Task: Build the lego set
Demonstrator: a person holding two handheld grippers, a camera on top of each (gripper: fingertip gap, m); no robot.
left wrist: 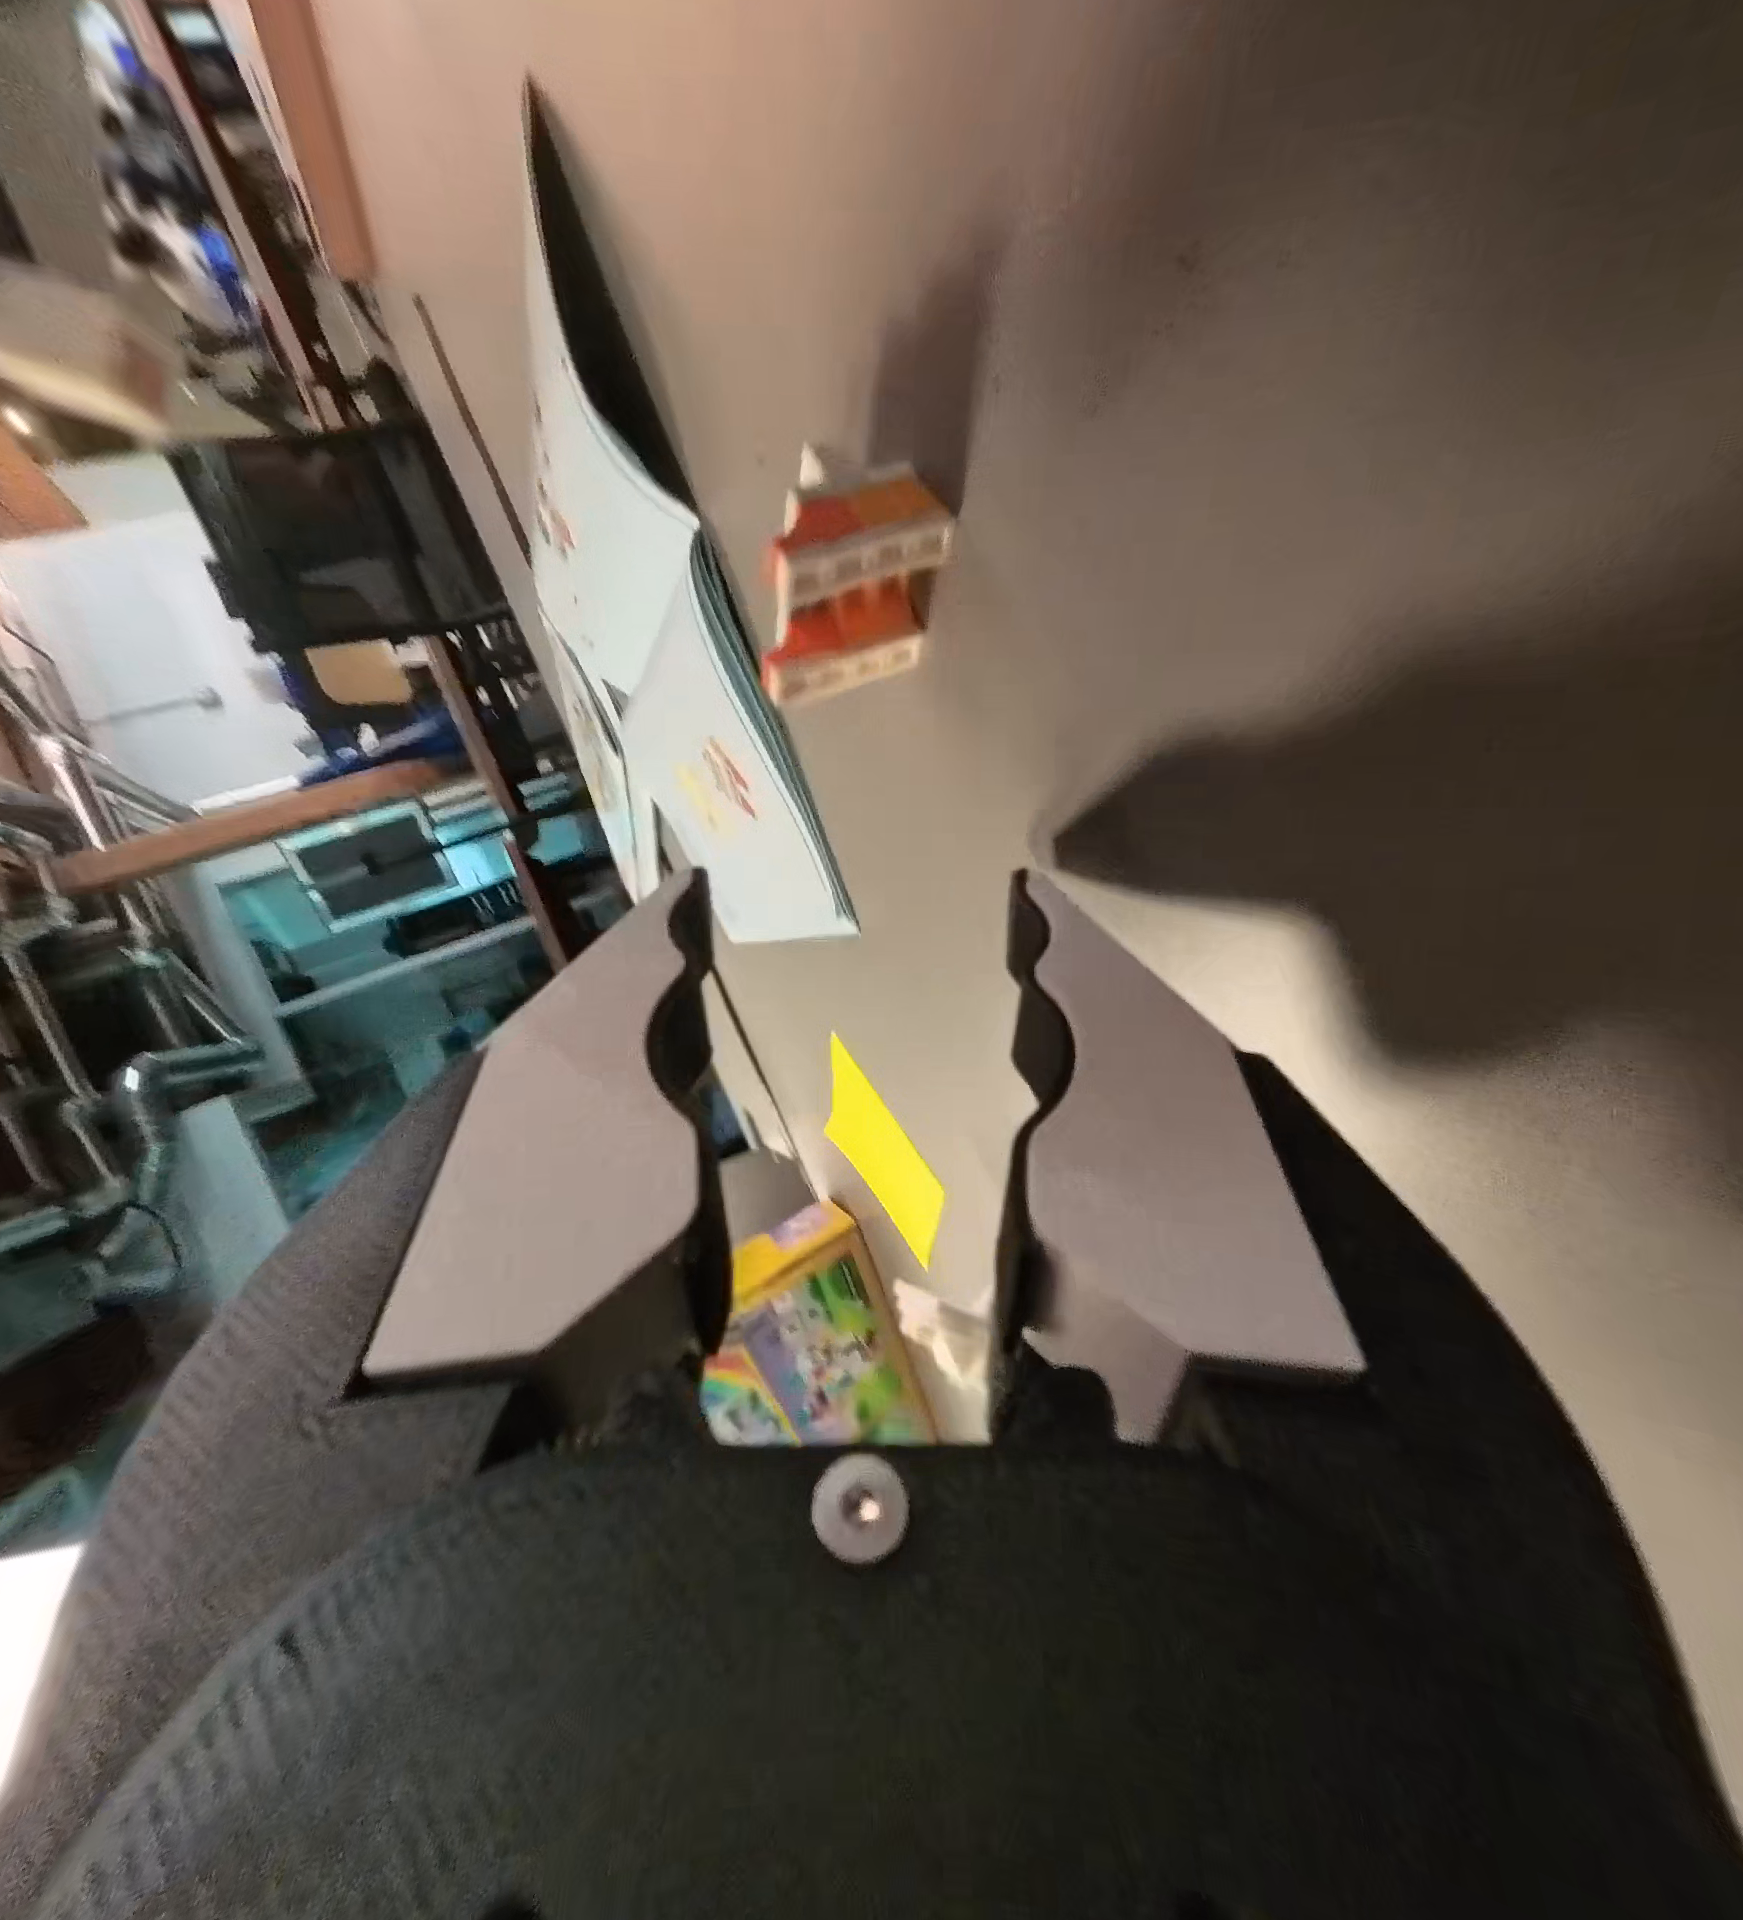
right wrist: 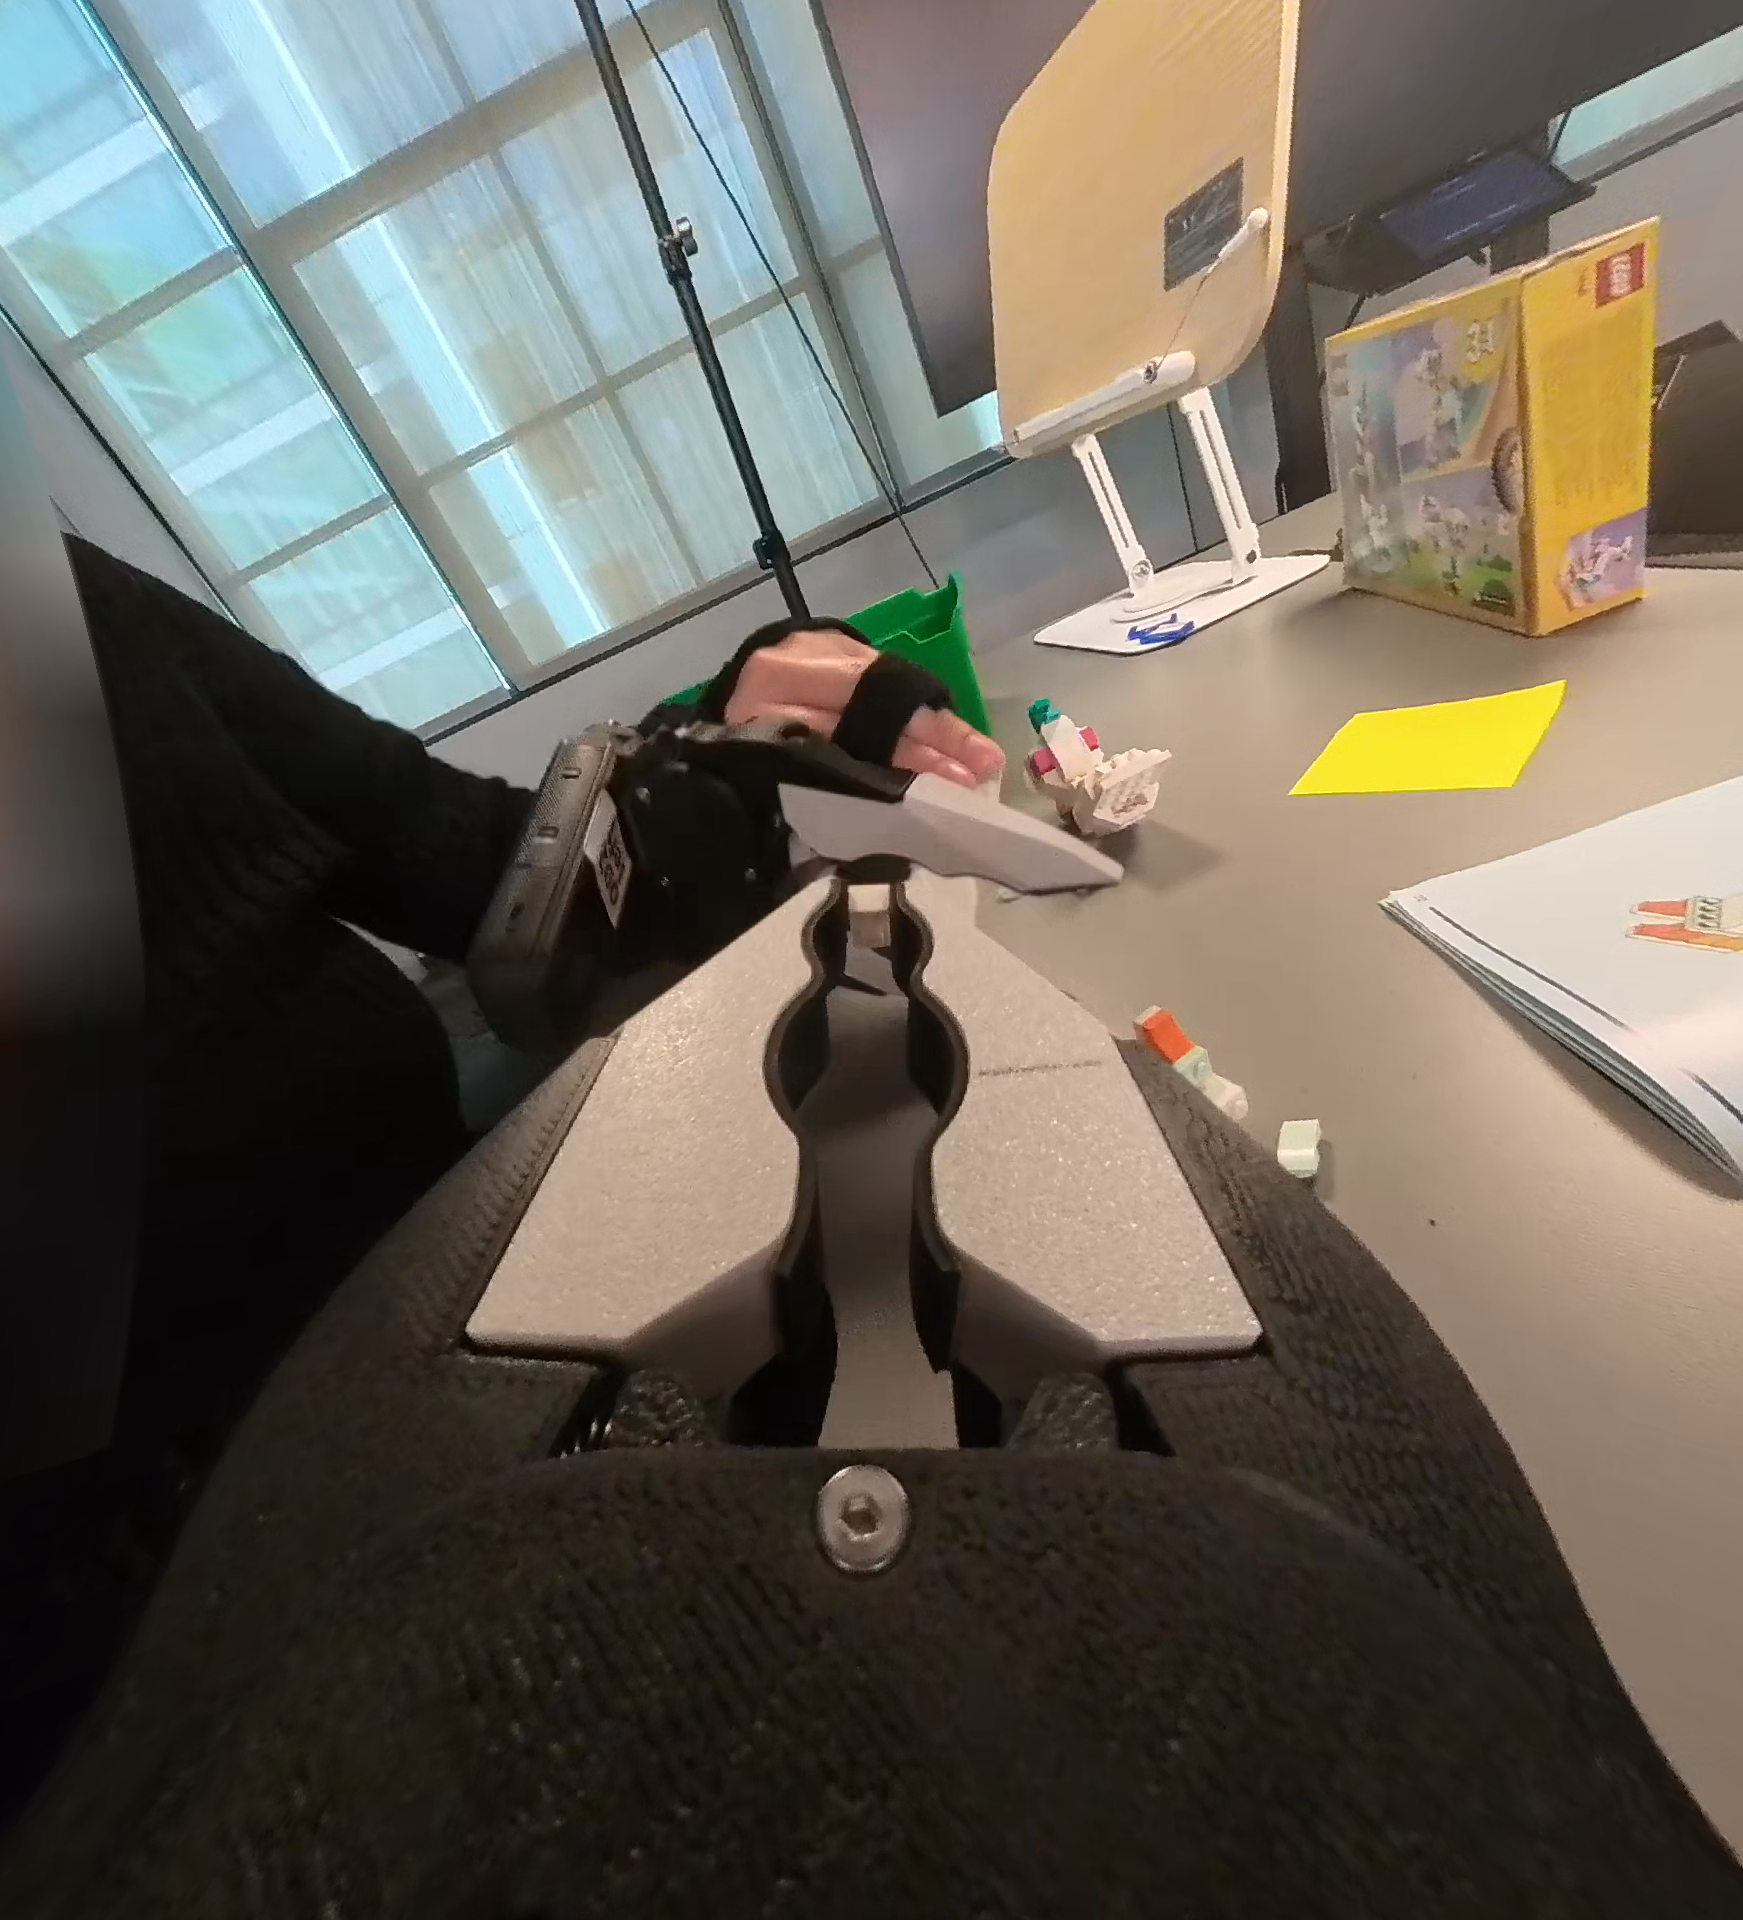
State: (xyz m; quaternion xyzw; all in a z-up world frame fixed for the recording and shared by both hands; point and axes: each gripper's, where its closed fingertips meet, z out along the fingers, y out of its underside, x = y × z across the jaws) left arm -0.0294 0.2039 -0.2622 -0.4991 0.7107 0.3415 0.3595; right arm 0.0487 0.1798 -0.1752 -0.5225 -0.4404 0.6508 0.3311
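Two tongs: left tongs (left wrist: 856,904) gape empty over bare table (left wrist: 1262,416), right tongs (right wrist: 872,914) pinch a small brick (right wrist: 869,920).

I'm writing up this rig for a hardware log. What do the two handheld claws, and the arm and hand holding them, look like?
Both claws, right and left, have flat light-grey fingers with wavy black inner edges, on a black textured body with a silver screw. The far unit carries a small square code sticker. The person's hand wears a black fingerless glove and a black knitted sleeve.
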